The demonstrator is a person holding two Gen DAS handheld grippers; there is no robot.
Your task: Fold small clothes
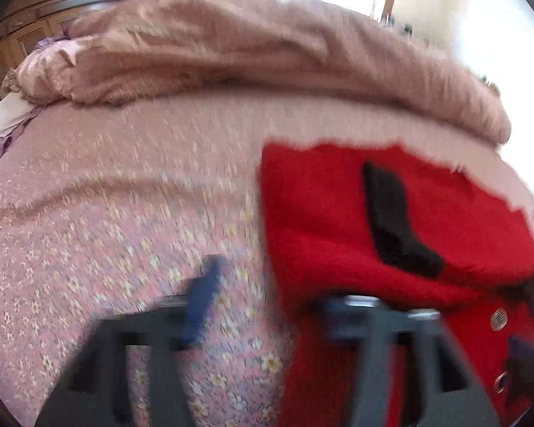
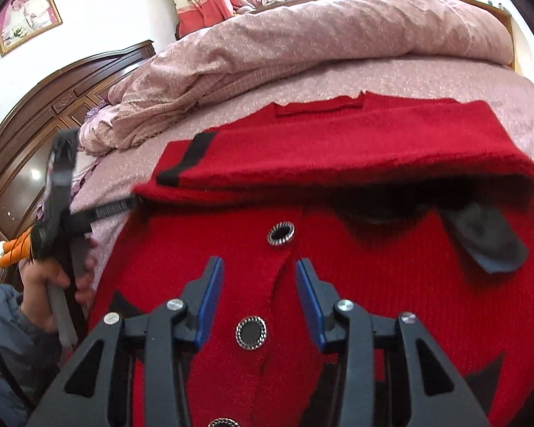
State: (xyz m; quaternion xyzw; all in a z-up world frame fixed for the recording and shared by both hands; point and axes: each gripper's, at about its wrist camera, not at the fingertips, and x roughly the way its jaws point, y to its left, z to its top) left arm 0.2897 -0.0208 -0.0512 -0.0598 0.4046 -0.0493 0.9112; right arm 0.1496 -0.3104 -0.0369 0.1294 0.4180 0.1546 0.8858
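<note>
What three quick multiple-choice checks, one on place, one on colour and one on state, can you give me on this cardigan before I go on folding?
1. Where does the red cardigan lie?
A. on the pink flowered bedspread
B. on a wooden floor
C. over a chair back

2. What colour is the stripe on the folded-over sleeve?
A. white
B. black
C. yellow

3. How do the right tongs stand?
A. shut on a button
B. shut on the sleeve
C. open, holding nothing

Answers: 
1 A, the right wrist view shows bedspread around the knit, with the rumpled duvet behind. 
2 B, a dark band crosses the red sleeve near its end. 
3 C, the blue pads stand apart over the button placket, with a round button visible between them and no cloth pinched.
</note>
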